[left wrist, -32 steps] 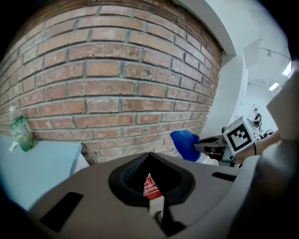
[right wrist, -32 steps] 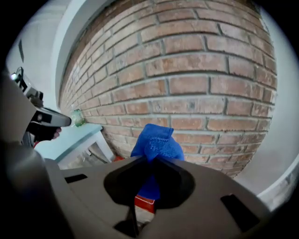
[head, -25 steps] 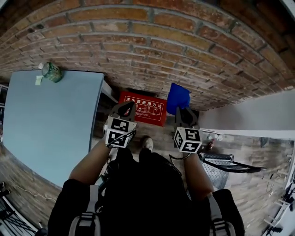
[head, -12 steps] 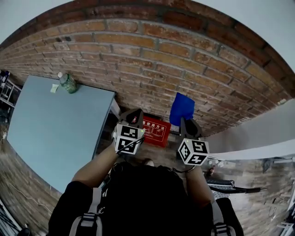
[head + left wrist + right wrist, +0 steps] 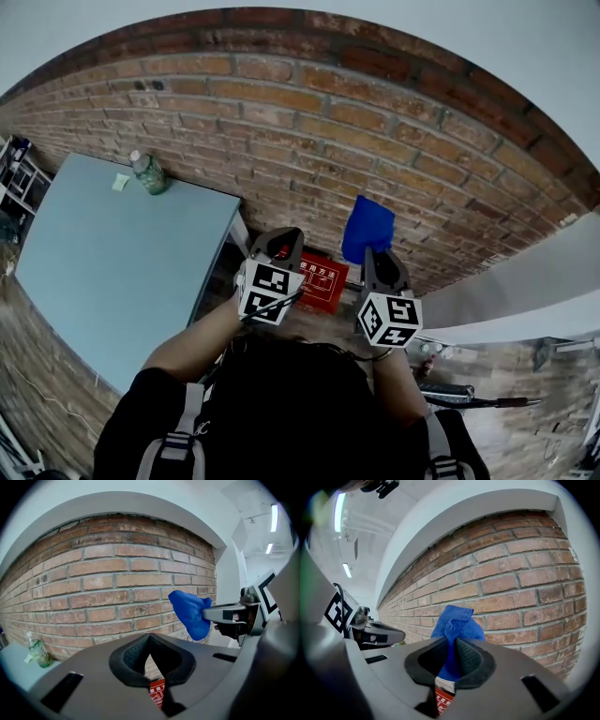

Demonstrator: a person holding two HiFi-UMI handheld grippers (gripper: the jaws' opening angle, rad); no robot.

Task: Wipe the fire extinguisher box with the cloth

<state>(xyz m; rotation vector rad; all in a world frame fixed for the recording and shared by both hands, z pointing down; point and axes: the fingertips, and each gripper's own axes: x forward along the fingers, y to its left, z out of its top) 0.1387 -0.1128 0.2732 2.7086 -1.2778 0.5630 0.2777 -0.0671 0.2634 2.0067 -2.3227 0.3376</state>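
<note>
Two tongs, one in each of the person's hands, are held side by side in front of a brick wall point(image 5: 309, 112). The left tongs point(image 5: 150, 641) are closed tip to tip with nothing between them. The right tongs point(image 5: 452, 644) are clamped on the one cloth point(image 5: 454, 623), which is blue and bunched. Its long axis runs in line with the tongs, and its free end sticks out past the tips toward the bricks (whether it touches them cannot be told).

In the head view the cloth point(image 5: 367, 227) shows above the right tongs point(image 5: 378, 262), with the left tongs point(image 5: 281, 246) just beside them.

One fire extinguisher box point(image 5: 328, 281), red with white print, sits low at the foot of the wall, between and below the two tongs. Its long side runs left to right along the bricks, its printed face outward. The cloth is up and to the right of it, apart from it.

To the left stands one pale blue tabletop point(image 5: 112, 253), carrying one green bottle point(image 5: 150, 173) at its far edge by the wall.
</note>
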